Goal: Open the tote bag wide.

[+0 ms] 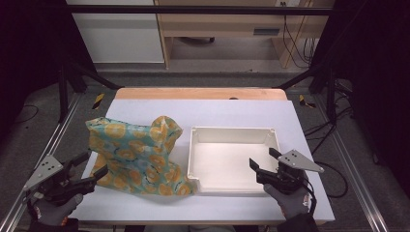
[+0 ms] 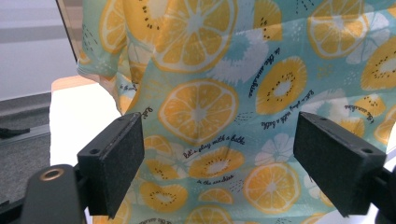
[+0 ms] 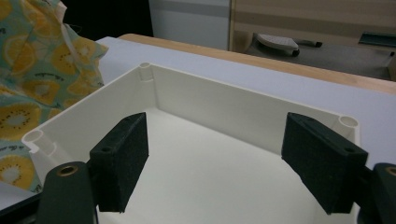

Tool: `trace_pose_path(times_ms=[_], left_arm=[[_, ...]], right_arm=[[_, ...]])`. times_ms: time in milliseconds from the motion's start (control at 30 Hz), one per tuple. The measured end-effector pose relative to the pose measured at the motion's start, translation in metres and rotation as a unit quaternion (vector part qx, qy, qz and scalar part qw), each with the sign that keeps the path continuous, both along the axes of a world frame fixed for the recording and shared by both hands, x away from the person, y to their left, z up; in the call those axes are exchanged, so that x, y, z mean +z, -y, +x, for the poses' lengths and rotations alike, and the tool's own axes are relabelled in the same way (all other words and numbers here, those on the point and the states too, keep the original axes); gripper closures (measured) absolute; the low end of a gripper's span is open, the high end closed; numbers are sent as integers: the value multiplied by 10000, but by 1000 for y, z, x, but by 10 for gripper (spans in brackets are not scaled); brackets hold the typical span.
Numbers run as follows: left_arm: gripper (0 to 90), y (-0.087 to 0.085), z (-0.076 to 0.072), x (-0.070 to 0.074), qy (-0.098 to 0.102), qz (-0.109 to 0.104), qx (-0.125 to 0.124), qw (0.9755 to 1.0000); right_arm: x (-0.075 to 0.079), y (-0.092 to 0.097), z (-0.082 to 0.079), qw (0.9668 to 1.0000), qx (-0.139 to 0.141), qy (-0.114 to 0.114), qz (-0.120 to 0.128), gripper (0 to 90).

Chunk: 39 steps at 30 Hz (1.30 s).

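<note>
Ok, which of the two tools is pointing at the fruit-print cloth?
The left tool, open at the cloth's near-left edge. The right tool points over the empty white tray instead.

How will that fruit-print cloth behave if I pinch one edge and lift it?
The fruit-print cloth lies crumpled with a soft peak, so it will probably droop and unfold. It looks thin, likely light. Its right edge meets the white tray, so it may drag against it.

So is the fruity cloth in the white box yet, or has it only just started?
Only just started. Nothing looks done: the fruity cloth lies crumpled on the table beside the white box, which is empty. Neither claw holds anything: the left claw is open, facing the cloth, and the right claw is open over the box. Grabbing and moving the cloth remain.
</note>
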<state>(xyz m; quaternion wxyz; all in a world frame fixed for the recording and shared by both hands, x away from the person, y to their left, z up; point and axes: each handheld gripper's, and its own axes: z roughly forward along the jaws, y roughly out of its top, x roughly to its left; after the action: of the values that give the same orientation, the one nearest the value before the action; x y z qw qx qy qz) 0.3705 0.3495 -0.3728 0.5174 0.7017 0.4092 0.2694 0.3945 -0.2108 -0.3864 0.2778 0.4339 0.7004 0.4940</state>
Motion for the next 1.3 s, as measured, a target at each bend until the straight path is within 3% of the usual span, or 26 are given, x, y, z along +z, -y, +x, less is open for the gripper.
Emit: trace_pose_path(times_ms=[467,900,1300], left_arm=[[172,0,2,9,75,50,-12,10000],[200,-2,4,19,165,21,17,9999],[238,-1,11,25,166,94,89,9998]], right_arm=[[11,-13,0,9999,116,120,43,254],[32,-51,3,9981,527,272,164,283],[40,-89,11,9959,828,255,273,308]])
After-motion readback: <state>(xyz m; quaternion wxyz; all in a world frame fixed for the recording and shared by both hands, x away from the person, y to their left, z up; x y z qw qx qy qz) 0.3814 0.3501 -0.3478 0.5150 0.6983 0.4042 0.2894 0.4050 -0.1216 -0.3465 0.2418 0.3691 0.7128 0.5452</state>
